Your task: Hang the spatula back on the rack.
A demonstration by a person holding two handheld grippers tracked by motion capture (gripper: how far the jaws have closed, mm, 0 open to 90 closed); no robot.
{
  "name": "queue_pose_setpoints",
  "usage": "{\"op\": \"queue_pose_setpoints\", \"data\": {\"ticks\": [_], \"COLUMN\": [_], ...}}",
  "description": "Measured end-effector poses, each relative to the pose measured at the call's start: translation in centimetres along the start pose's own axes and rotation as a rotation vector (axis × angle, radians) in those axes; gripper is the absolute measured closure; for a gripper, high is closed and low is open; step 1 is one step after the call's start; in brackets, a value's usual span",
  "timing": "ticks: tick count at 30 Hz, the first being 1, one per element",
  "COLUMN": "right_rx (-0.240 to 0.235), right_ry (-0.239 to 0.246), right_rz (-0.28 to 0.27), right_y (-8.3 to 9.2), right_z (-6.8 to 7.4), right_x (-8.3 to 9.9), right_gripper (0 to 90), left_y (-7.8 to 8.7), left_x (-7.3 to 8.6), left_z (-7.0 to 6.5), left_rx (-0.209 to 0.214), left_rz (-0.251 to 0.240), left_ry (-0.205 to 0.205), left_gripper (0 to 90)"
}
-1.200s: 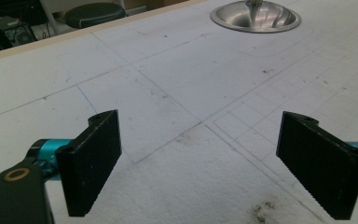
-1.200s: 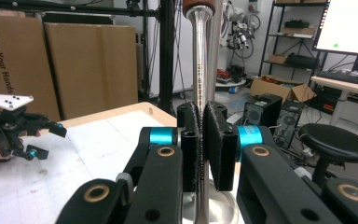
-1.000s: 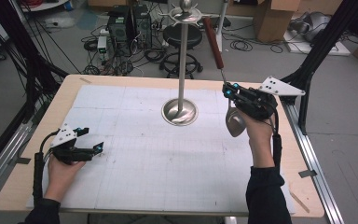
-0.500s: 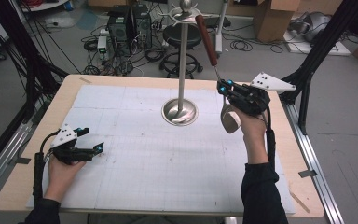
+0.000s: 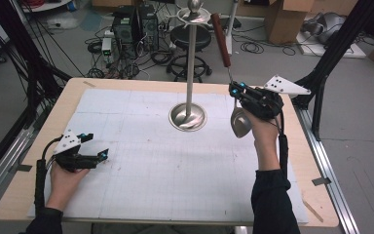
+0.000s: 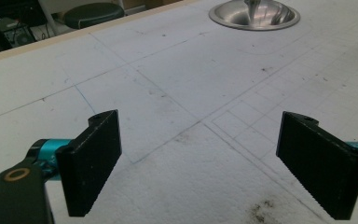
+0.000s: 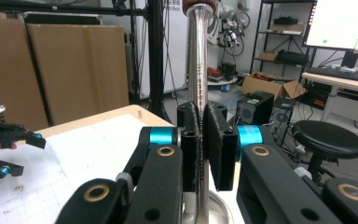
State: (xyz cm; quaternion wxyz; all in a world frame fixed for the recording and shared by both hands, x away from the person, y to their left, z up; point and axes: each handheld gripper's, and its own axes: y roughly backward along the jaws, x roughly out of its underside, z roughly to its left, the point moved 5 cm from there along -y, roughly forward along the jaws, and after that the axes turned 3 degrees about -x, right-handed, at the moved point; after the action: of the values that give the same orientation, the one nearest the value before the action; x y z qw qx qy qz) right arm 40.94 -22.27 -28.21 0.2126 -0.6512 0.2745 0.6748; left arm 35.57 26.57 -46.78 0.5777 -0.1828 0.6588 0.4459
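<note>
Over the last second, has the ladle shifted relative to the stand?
Yes. The ladle, clamped in the right gripper, moved left toward the stand, handle tilting toward its top.

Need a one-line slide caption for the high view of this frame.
Right hand-held gripper lifts a ladle by its metal shaft beside the steel stand; left hand-held gripper rests open on the table.
</note>
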Motion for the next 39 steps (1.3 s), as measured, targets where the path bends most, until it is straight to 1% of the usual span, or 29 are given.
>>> {"op": "queue_pose_setpoints", "data": {"ticks": [8,13,19,21,27,39], "right_rx": [-0.001,0.002,0.010,0.017,0.017,0.016], "right_ry": [0.008,0.001,0.009,0.018,0.020,0.012], "right_rz": [0.042,0.039,0.039,0.045,0.053,0.085], "right_y": [-1.0,-1.8,-2.6,-3.0,-4.1,-6.1], "right_z": [0.1,0.1,0.3,0.2,0.3,0.1], "right_x": [0.6,0.9,1.0,1.1,1.0,1.7], "right_gripper": [84.9,84.9,84.9,84.9,84.9,84.9], "left_y": [0.0,0.0,0.0,0.0,0.0,-0.1], "left_x": [0.0,0.0,0.0,0.0,0.0,0.0], "left_z": [0.0,0.0,0.0,0.0,0.0,-0.1], "left_rx": [-0.001,-0.001,0.001,0.000,0.000,0.001], "left_rz": [0.001,0.002,0.000,0.000,0.001,0.000], "left_ry": [-0.003,-0.003,-0.001,-0.002,-0.002,-0.005], "left_gripper": [14.6,14.6,14.6,14.6,14.6,14.6]}}
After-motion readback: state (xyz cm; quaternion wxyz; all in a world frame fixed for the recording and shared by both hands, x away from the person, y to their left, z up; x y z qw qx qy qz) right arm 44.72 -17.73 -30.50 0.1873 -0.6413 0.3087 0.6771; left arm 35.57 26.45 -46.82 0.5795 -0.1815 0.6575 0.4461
